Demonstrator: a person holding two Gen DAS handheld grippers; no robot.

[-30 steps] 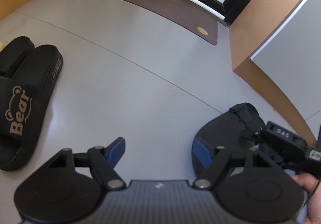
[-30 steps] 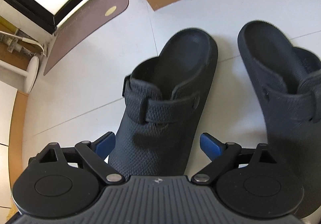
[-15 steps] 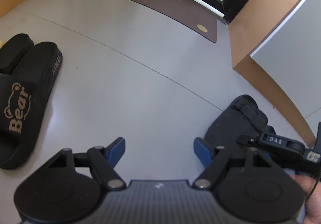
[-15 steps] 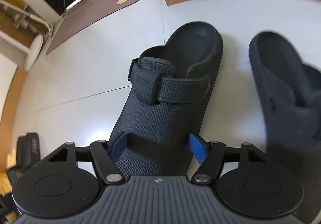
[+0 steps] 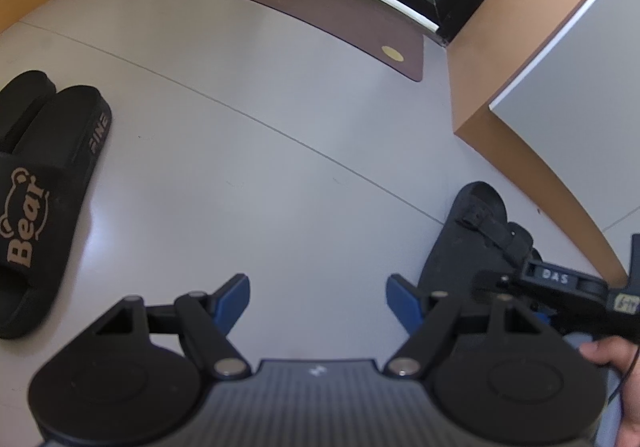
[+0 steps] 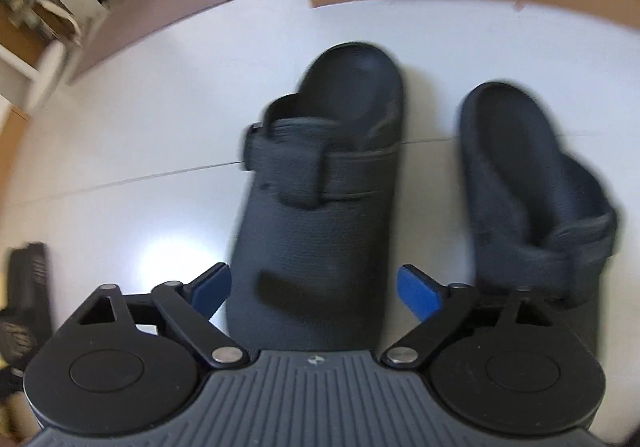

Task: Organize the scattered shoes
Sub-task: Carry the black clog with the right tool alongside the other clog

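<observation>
the right gripper [image 6: 314, 289] hangs over the toe end of a dark grey clog [image 6: 320, 183] on the pale floor [image 6: 152, 135], its blue fingers [image 6: 420, 293] spreading apart at this moment, one to each side of the toe and neither pressing on it. the clog lies flat, heel end pointing away toward the wood-coloured skirting. a second grey clog [image 6: 532, 183] sits just beside it on the right, roughly parallel, a strip of floor between them. that view is a bit smeared.

the left gripper [image 5: 318, 303] is held above bare floor with its fingers released and nothing in them. off to its left a pair of black bear slides [image 5: 44, 187] lies side by side. a brown doormat [image 5: 320, 3] lies by the door.
</observation>
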